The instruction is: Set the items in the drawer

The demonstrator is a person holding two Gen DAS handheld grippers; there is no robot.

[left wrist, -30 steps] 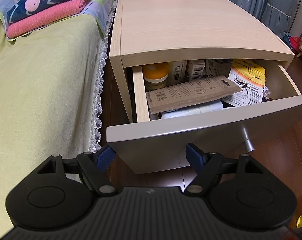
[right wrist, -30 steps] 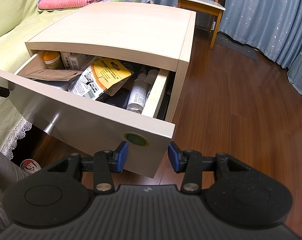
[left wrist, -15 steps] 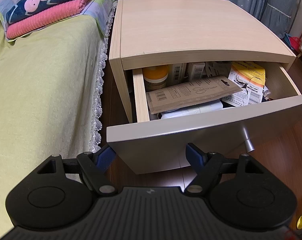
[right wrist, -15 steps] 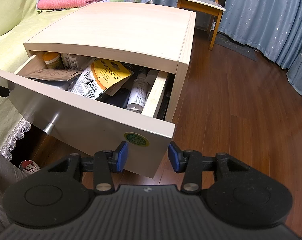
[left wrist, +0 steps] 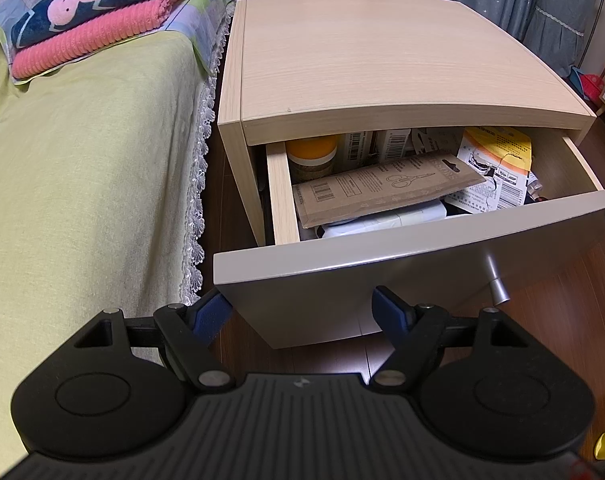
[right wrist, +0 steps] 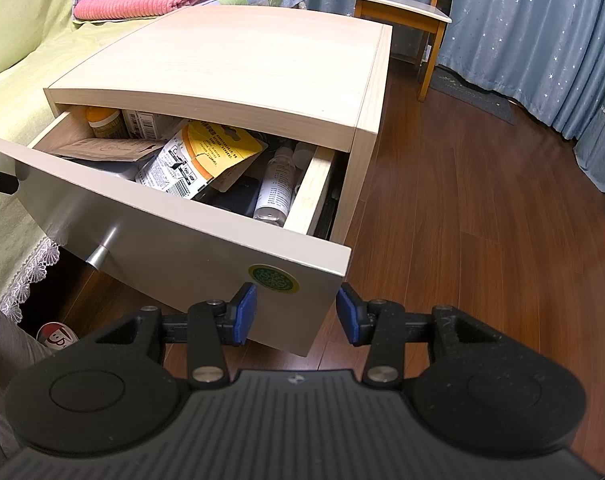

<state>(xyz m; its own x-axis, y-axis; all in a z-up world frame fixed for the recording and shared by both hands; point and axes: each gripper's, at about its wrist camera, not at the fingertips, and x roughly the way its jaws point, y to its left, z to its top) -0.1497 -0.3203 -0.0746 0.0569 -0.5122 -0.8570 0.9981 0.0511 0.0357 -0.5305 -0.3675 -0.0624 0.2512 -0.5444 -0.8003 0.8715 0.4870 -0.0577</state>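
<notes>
1. Left wrist view: left gripper empty, jaws spread wide, held low in front of the drawer at its left corner. Blue pads not touching the panel.
2. Drawer pulled out of the nightstand; round metal knob on its grey front.
3. Contents, left side: brown scissors card lying on top, orange-lidded jar at the back, barcoded boxes beside the jar.
4. Right wrist view: right gripper empty, jaws apart, at the drawer's right corner, near a green sticker.
5. Contents, right side: yellow-and-white package, clear bottle along the side wall.
6. Bed with folded blankets just left of the nightstand.
</notes>
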